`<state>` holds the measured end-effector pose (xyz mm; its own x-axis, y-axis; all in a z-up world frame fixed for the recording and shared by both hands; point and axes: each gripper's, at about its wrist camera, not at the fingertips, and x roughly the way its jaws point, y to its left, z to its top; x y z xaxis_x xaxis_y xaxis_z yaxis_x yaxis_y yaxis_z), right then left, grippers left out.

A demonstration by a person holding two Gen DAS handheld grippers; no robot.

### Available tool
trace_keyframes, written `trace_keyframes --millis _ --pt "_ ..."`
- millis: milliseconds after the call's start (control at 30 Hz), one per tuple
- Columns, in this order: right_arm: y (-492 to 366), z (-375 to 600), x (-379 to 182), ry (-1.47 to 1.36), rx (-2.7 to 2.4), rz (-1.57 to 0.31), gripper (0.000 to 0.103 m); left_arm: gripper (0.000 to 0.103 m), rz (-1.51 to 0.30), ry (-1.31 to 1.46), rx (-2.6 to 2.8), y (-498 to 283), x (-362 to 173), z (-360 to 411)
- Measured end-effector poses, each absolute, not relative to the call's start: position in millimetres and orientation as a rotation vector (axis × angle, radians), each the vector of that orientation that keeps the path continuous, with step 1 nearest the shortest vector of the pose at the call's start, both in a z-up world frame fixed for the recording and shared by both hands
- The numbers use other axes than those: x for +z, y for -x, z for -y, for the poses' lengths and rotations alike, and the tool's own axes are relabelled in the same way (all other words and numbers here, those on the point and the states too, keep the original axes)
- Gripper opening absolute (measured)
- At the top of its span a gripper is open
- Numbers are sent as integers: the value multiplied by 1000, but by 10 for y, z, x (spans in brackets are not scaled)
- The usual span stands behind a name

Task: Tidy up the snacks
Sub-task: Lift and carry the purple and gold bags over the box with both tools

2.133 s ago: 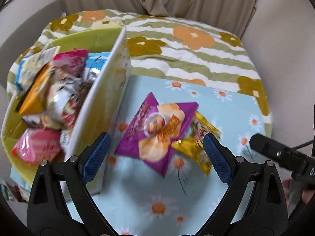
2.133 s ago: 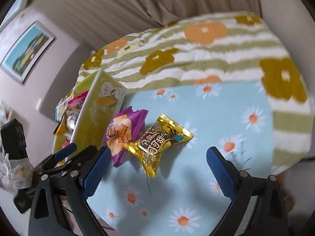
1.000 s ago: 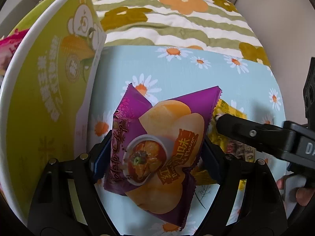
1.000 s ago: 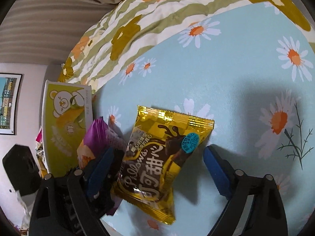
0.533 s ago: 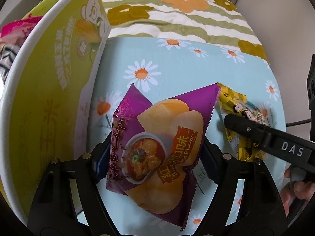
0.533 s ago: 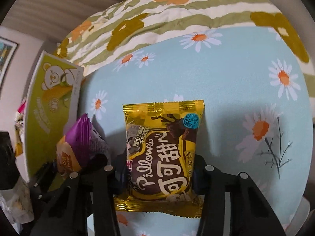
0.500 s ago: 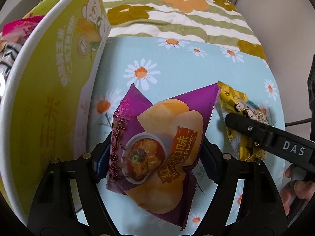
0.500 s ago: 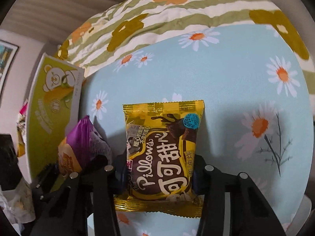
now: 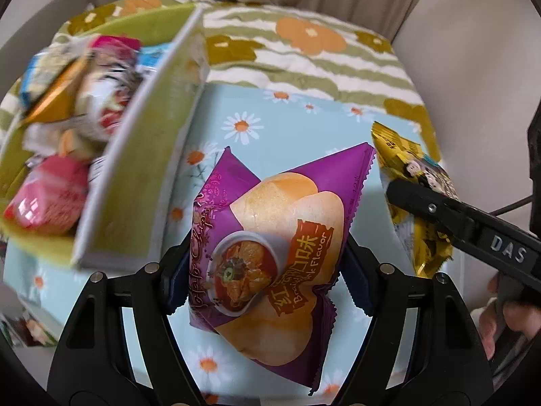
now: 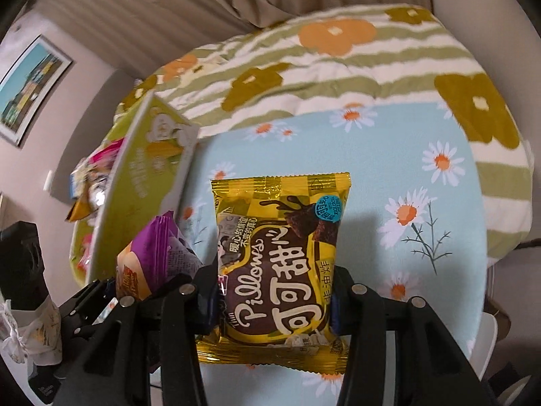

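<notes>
My left gripper (image 9: 267, 267) is shut on a purple chip bag (image 9: 270, 230) and holds it above the blue daisy cloth (image 9: 270, 115). My right gripper (image 10: 274, 301) is shut on a yellow Pillows chocolate snack bag (image 10: 277, 264), also lifted off the cloth. The yellow bag shows at the right in the left wrist view (image 9: 416, 182), clamped by the right gripper's finger (image 9: 456, 216). The purple bag shows at the lower left in the right wrist view (image 10: 152, 264). A green snack box (image 9: 145, 182) stands to the left, filled with several packets (image 9: 64, 128).
The green box (image 10: 142, 189) has a tall flap facing the cloth. A green and white striped flower blanket (image 10: 338, 67) covers the surface behind. A curtain hangs at the back. A framed picture (image 10: 30, 91) is on the left wall.
Both grippers have risen and pulled back with their bags. The inside of the green box with its packets has come into the left wrist view.
</notes>
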<state>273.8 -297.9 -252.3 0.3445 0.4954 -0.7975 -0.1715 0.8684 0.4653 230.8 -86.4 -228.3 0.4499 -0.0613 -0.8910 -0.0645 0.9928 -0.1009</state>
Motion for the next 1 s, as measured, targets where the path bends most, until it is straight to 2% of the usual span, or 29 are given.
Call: trace_keyframes --millis 333,567,833,1000 --pt "-2254 2751 -1898 -264 548 -1029 44 72 -973 221 54 -1467 -1600 495" --pt "-2060 2375 -1554 -233 589 -966 44 72 -885 251 76 -1262 -1221 -61" --pt "-2042 1714 -1218 -238 596 -901 44 72 -836 233 89 -1536 -954 -990" --pt "-2195 1270 -1161 -253 581 -884 44 72 -849 199 80 -1944 -1011 -1480"
